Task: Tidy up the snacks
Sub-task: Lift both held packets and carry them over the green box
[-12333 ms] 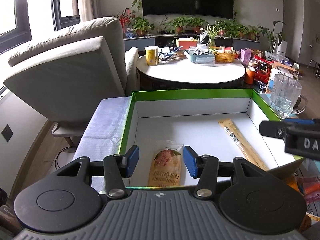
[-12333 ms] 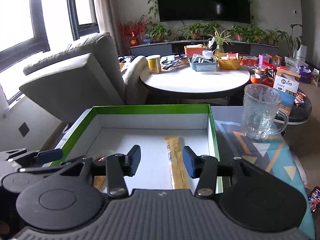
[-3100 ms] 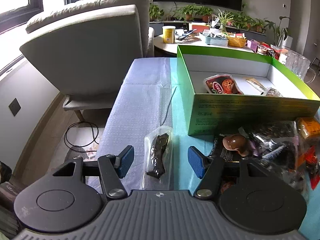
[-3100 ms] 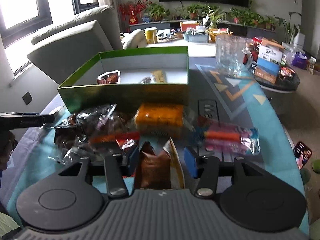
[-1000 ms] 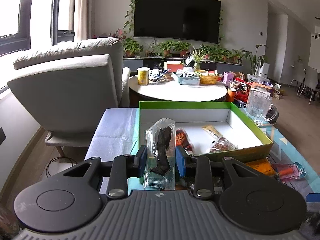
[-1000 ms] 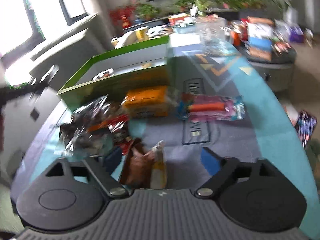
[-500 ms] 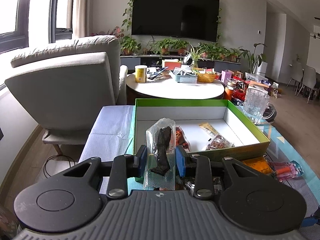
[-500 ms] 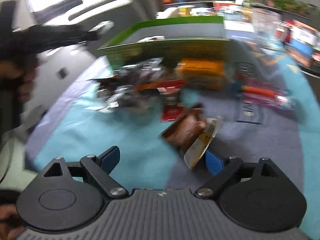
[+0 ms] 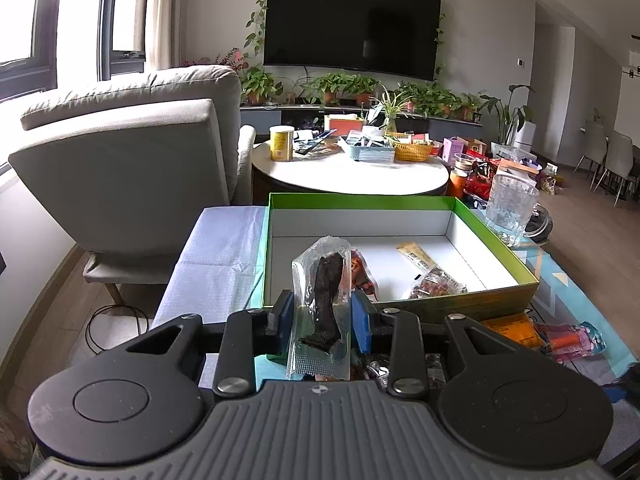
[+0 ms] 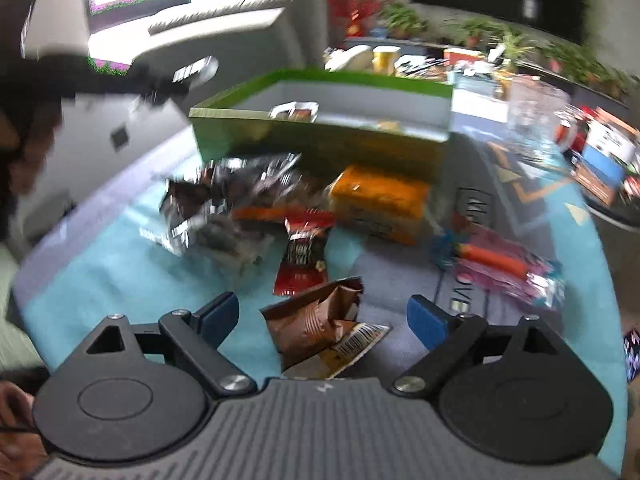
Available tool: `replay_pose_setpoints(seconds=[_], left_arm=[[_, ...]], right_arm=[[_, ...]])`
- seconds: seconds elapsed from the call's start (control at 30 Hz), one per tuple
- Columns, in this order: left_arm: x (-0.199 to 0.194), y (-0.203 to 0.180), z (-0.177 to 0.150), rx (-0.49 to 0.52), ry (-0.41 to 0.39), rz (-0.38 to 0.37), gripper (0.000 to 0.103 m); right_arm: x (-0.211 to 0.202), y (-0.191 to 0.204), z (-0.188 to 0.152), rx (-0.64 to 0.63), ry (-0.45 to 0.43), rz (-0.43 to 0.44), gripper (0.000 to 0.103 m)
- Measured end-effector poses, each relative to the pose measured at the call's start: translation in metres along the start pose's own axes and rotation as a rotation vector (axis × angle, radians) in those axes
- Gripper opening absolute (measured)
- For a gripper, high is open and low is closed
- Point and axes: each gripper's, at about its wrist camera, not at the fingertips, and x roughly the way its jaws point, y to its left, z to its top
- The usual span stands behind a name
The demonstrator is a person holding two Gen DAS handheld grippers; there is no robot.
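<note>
Before my box (image 9: 400,200) lie the loose snacks (image 10: 248,204) — behind it the round table (image 9: 352,172), the armchair (image 9: 128,160) to its left.

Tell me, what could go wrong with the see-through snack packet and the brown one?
The left hand-held gripper pinches the clear packet low down; it may slip or flop before reaching the green box. The right hand-held gripper, open around the brown packet, might nudge the red packet nearby.

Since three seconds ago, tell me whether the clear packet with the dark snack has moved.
Yes. The clear packet was lying flat on the cloth left of the green box; now it stands upright, clamped in the left gripper, lifted in front of the box.
</note>
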Motion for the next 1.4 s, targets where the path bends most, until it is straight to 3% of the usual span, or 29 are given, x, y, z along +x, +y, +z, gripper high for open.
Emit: replay_pose_setpoints(seconds=[0.13, 0.23, 0.27, 0.4, 0.5, 0.9, 1.4], left_arm=[[0.000, 0.001, 0.004, 0.007, -0.006, 0.006, 0.029], [0.005, -0.002, 0.008, 0.006, -0.007, 0.001, 0.029], [0.007, -0.004, 0.009, 0.007, -0.006, -0.003, 0.029], [0.010, -0.012, 0.011, 0.019, -0.011, -0.032, 0.029], [0.012, -0.017, 0.012, 0.026, -0.011, -0.047, 0.029], [0.027, -0.030, 0.030, 0.053, -0.026, -0.066, 0.029], [0.088, -0.025, 0.030, 0.035, 0.061, -0.054, 0.029]], right_arm=[[0.015, -0.001, -0.006, -0.023, 0.044, 0.030, 0.089], [0.012, -0.003, -0.006, -0.028, 0.025, -0.013, 0.071], [0.011, -0.005, -0.003, -0.007, 0.032, -0.023, 0.060], [0.005, -0.018, 0.004, 0.110, 0.046, -0.042, 0.045], [-0.007, -0.024, 0.011, 0.187, 0.008, -0.051, 0.043], [-0.023, -0.024, 0.056, 0.252, -0.192, -0.031, 0.042], [0.005, -0.034, 0.113, 0.263, -0.284, -0.027, 0.042]])
